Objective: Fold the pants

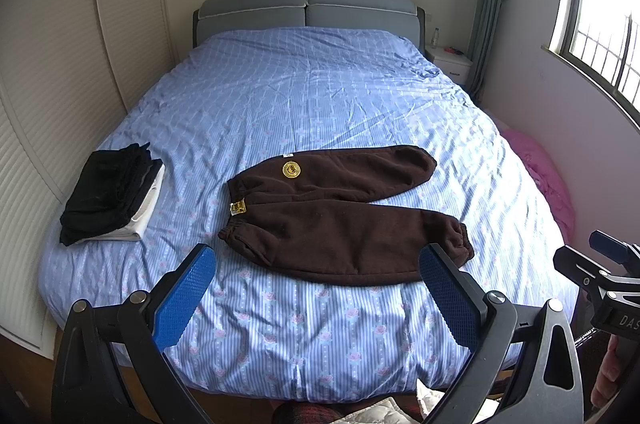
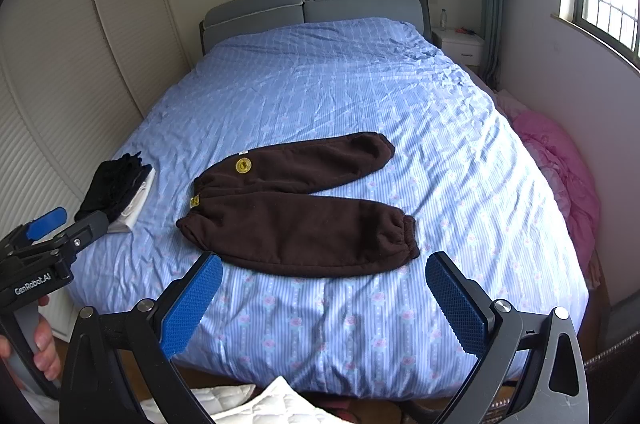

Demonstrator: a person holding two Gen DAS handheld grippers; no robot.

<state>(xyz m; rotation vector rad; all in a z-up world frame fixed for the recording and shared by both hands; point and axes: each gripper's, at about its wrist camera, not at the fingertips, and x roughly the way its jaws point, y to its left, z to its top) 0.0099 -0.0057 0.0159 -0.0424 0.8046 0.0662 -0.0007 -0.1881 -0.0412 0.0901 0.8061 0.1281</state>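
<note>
Dark brown fleece pants [image 1: 340, 216] lie flat and unfolded on the blue striped bed [image 1: 320, 96], waistband to the left, the two legs spread to the right, a round yellow patch on the far leg. They also show in the right wrist view [image 2: 296, 208]. My left gripper [image 1: 316, 260] is open and empty, held above the foot of the bed just short of the near leg. My right gripper [image 2: 324, 264] is open and empty too, at the bed's foot near the near leg's hem. Each gripper shows at the edge of the other's view.
A stack of folded dark and white clothes [image 1: 112, 200] sits at the bed's left edge. A pink heap [image 2: 560, 164] lies on the right beside the wall. A grey headboard [image 1: 308, 8], a white nightstand [image 1: 448, 62] and a window stand beyond.
</note>
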